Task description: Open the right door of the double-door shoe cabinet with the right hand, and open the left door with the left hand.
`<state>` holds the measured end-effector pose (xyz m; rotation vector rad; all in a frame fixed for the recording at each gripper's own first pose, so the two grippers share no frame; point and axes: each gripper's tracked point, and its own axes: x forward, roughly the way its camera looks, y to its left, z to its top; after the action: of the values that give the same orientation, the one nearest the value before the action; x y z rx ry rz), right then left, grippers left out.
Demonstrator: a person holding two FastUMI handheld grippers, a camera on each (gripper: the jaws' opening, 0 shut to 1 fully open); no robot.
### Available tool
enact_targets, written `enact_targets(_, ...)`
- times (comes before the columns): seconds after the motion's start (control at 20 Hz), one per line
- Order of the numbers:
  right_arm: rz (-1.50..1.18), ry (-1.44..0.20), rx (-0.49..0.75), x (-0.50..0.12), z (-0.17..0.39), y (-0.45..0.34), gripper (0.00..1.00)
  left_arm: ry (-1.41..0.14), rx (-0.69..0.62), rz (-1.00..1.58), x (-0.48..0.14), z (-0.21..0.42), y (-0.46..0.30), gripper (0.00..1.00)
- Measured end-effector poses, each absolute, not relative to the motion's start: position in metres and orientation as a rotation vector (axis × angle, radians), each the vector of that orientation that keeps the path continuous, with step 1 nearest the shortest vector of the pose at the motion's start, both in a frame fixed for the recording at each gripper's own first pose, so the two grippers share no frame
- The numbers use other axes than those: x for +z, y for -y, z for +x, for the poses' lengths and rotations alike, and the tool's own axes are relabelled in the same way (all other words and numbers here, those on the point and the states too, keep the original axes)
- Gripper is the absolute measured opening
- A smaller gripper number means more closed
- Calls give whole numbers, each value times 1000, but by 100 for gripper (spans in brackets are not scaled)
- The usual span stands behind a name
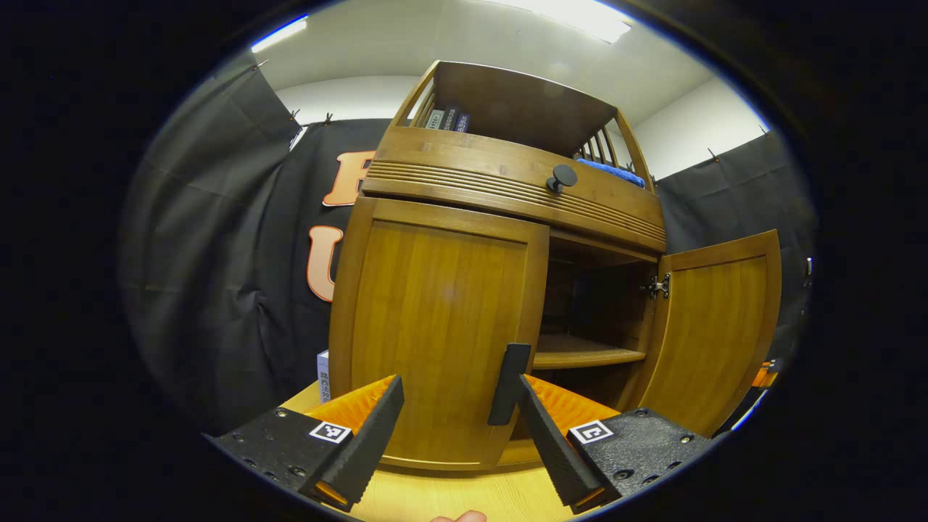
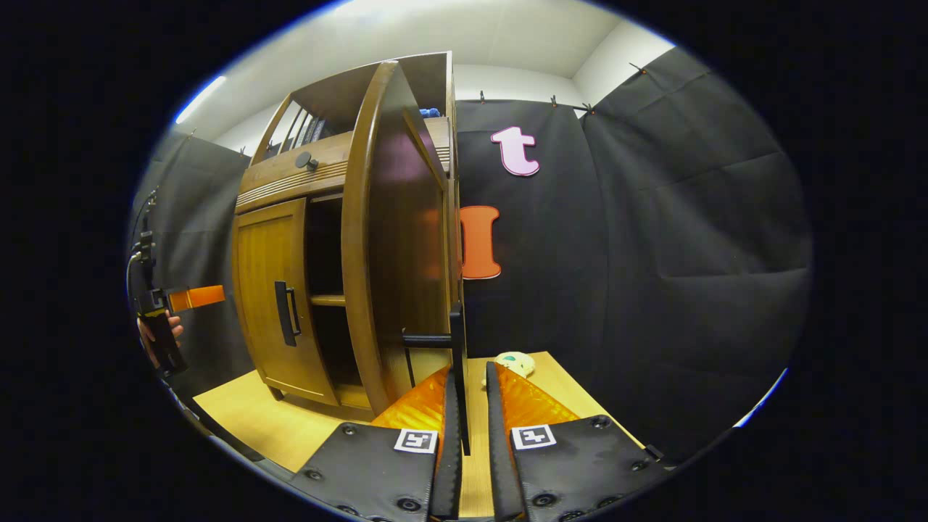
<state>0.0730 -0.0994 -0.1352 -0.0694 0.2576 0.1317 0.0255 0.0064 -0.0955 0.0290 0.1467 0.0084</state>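
Shoe cabinet (image 1: 507, 188): brown wood, double-door, standing on a pale wooden tabletop (image 1: 449, 496) against the black cloth wall.

Right door (image 2: 395, 246): swung wide open, seen nearly edge-on in the right gripper view. Its black bar handle (image 2: 458, 377) runs down between the two fingers of the right gripper (image 2: 470, 406). The jaws are drawn close together about the handle; whether both fingers actually press on it cannot be told.

Left door (image 1: 435, 333): closed. Its dark handle (image 1: 507, 384) stands at the door's inner edge, just in front of the right-hand finger of the left gripper (image 1: 453, 417). The jaws are spread wide, holding nothing, with the door panel showing between them.

Interior: one shelf (image 1: 587, 355) visible through the opened side; a metal hinge (image 1: 658, 286) on the right door's inner face.

Upper part: a round dark knob (image 1: 562, 176) on the ribbed front band; an open railed top holding a blue cloth (image 1: 612, 171) and some boxes (image 1: 446, 119).

Surroundings: a small pale object (image 2: 516, 362) on the tabletop to the right of the cabinet; a hand (image 2: 156, 337) holding the left gripper at far left of the right gripper view.
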Motion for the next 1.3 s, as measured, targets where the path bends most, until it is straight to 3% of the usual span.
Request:
enact_targets(0.3, -56, -275, 181, -136, 74, 109, 24, -177, -28, 19, -116, 60, 12, 91)
enact_targets(0.4, -68, -291, 144, -137, 65, 118, 24, -189, -31, 22, -129, 69, 14, 95)
enact_targets(0.6, -55, -239, 10, -114, 38, 144, 23, -213, -38, 53, -142, 90, 19, 91)
enact_targets(0.8, -73, -189, -87, -91, 0, 147, 24, -244, -17, 39, -162, 116, 17, 94)
enact_targets(0.85, -85, -184, -103, -86, -8, 144, 24, -247, -18, 34, -165, 121, 17, 91)
enact_targets(0.9, -90, -180, -116, -80, -14, 141, 24, -245, -30, 31, -165, 124, 21, 95)
enact_targets(1.05, -51, -180, -154, -77, -27, 127, 24, -213, -46, 45, -162, 126, 28, 94)
enact_targets(1.3, -53, -148, -137, -73, -33, 92, 24, -216, -79, 81, -169, 131, 50, 91)
